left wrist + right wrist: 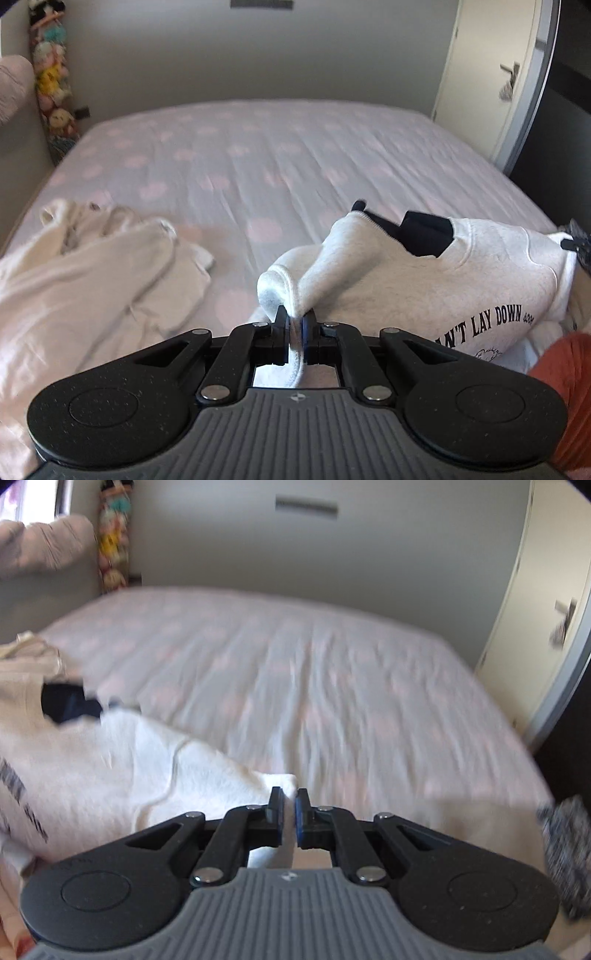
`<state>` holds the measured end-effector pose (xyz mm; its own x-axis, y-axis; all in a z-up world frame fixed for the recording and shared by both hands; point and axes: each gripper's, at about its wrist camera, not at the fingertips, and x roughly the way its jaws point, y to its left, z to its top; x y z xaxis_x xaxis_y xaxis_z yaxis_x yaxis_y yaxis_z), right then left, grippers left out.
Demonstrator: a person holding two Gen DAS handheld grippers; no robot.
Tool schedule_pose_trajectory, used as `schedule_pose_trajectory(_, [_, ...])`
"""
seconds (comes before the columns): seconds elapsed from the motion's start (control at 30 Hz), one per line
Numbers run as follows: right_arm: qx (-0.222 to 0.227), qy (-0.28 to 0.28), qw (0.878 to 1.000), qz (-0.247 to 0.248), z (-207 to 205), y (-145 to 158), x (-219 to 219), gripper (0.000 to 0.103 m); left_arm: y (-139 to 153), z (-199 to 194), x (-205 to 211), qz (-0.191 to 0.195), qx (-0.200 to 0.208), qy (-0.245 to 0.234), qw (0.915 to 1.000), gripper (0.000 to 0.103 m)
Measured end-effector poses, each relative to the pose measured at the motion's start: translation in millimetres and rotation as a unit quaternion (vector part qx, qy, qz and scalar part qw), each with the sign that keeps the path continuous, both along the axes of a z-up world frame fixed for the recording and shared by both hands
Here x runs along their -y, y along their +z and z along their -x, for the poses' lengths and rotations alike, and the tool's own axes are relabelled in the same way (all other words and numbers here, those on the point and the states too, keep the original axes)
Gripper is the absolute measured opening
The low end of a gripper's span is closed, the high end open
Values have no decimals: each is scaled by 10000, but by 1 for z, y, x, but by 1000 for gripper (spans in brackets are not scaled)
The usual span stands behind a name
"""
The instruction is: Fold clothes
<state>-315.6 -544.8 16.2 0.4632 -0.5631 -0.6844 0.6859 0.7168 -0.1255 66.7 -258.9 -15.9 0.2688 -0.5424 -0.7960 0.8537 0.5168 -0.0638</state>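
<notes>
Pale grey fleece, a sweatshirt point(443, 280) printed with black lettering, fills the lower right of the left wrist view and the lower left of the right wrist view, lying on a bed point(258, 155) whose sheet is lilac with faint pink spots. The left gripper point(294, 317), at lower centre of its own view, has its jaws drawn together on a folded edge of the sweatshirt; a strip of the white fabric passes between the black fingers point(280, 325) and hangs down behind them. The right gripper point(287, 799), at lower centre of its view, is likewise clamped on a white edge of the same garment, which stretches away toward the left of that frame. A dark navy lining shows at the neck opening point(424, 236), above the lettering. A second garment, cream-coloured point(92, 266), lies crumpled at the left of the left wrist view, apart from the sweatshirt, with bare sheet between them. A column of soft toys point(51, 85) stands in the upper left corner against a grey wall, and a cream door point(487, 74) with a metal handle occupies the upper right. An orange-red sleeve point(565, 391) enters at the lower right edge of the left wrist view. Both views are blurred.
</notes>
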Motion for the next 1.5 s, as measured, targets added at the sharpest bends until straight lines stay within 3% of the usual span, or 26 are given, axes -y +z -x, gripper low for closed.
schedule_pose_trajectory(0.07, [-306, 12, 9991, -302, 3, -21, 1, 8, -30, 6, 11, -466, -205, -242, 9984, 10])
schedule_pose_trajectory(0.17, [-649, 151, 9959, -616, 3, -39, 1, 9, -50, 18, 11, -866, -176, -501, 9948, 15])
schedule_pose_trajectory(0.23, [-685, 215, 9955, -615, 6, -37, -2, 12, -51, 17, 6, -940, -97, -595, 9937, 25])
schedule_pose_trajectory(0.3, [-696, 279, 9956, -567, 9, -33, -3, 18, -46, 20, -5, -886, 4, -621, 9941, 48])
schedule_pose_trajectory(0.33, [-696, 297, 9959, -500, 10, -31, -3, 20, -44, 21, -10, -855, 55, -631, 9943, 50])
schedule_pose_trajectory(0.6, [-490, 584, 9970, -91, -5, -12, -6, 23, -35, 23, -24, -956, 53, -1201, 9881, 55])
schedule_pose_trajectory(0.9, [-490, 1107, 9912, -544, -50, -33, 5, 31, -42, 5, -33, -1030, -21, -1042, 9892, 55])
schedule_pose_trajectory(1.03, [-415, 1413, 9851, -889, -70, -43, 14, 46, -52, -8, -30, -1047, -265, -911, 9900, 55])
schedule_pose_trajectory(1.17, [-690, 1569, 9791, -1094, -88, -63, 24, 55, -76, -15, -16, -1534, -415, -785, 9842, 56])
schedule_pose_trajectory(1.23, [-797, 1563, 9747, -1388, -91, -75, 30, 52, -89, -21, -12, -1778, -536, -603, 9808, 56])
schedule_pose_trajectory(1.27, [-826, 1552, 9717, -1576, -92, -81, 32, 38, -95, -24, -10, -1895, -600, -510, 9787, 51])
schedule_pose_trajectory(1.3, [-814, 1587, 9687, -1728, -90, -83, 31, 12, -97, -28, -11, -1856, -712, -415, 9792, 34])
schedule_pose_trajectory(1.37, [-815, 1686, 9675, -1698, -84, -83, 23, 8, -98, -34, -14, -1742, -852, -225, 9808, 12])
schedule_pose_trajectory(1.4, [-867, 1676, 9699, -1540, -80, -79, 18, 7, -95, -36, -16, -1715, -767, -161, 9821, 7])
schedule_pose_trajectory(1.5, [-889, 1513, 9775, -1168, -66, -64, 9, 6, -73, -45, -27, -1473, -541, 184, 9874, 5])
